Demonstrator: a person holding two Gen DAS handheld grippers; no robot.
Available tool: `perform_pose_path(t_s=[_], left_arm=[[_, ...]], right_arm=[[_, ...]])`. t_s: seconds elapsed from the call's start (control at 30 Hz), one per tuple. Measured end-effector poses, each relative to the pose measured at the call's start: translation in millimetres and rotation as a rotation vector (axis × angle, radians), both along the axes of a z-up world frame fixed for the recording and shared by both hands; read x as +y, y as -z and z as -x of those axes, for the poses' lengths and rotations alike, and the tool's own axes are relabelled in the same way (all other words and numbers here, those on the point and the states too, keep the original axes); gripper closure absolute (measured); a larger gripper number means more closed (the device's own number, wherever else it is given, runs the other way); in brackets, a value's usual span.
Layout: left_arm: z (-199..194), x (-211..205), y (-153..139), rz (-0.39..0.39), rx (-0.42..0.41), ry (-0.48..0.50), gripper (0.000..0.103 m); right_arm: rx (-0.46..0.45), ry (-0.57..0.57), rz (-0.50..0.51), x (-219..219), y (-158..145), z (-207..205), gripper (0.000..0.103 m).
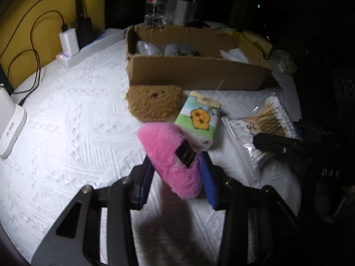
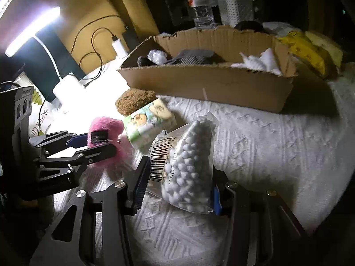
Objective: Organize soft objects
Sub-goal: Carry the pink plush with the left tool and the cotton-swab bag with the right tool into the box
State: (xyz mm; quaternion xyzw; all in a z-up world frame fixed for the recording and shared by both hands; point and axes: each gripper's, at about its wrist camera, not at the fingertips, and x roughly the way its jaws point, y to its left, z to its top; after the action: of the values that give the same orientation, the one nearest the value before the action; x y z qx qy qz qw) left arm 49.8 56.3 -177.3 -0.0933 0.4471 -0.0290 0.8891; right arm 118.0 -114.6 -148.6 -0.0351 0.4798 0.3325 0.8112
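Pink fuzzy pouch [image 1: 170, 159] sits clamped between the left gripper [image 1: 177, 175]'s jaws, raised above the white quilted bed [image 1: 77, 133]. Right gripper [image 2: 177, 186]'s jaws are clamped on a bag of cotton swabs [image 2: 188, 166]. Nearby lie a brown plush [image 1: 153, 104] and a tissue pack [image 1: 199, 115], before the cardboard box [image 1: 195, 73].

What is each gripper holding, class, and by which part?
The left gripper clamps the pink fuzzy plush across its middle, near the black label. The right gripper grips the bag of cotton swabs across its lower half.
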Motion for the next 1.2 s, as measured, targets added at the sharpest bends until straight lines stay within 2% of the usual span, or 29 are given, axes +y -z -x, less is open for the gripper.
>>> perform_pose_path(t_s=[0.63,1.2], left_arm=[[-7,-4,-41,-0.012,-0.079,-0.027,0.061],[-35,-17,-64,-0.015,-0.12,-0.006,0.061]], right_arm=[[-0.075,0.047,-0.016,-27,-37,-13,0.054],[-0.113,0.057,-0.039,-38,-58,-34,0.054]])
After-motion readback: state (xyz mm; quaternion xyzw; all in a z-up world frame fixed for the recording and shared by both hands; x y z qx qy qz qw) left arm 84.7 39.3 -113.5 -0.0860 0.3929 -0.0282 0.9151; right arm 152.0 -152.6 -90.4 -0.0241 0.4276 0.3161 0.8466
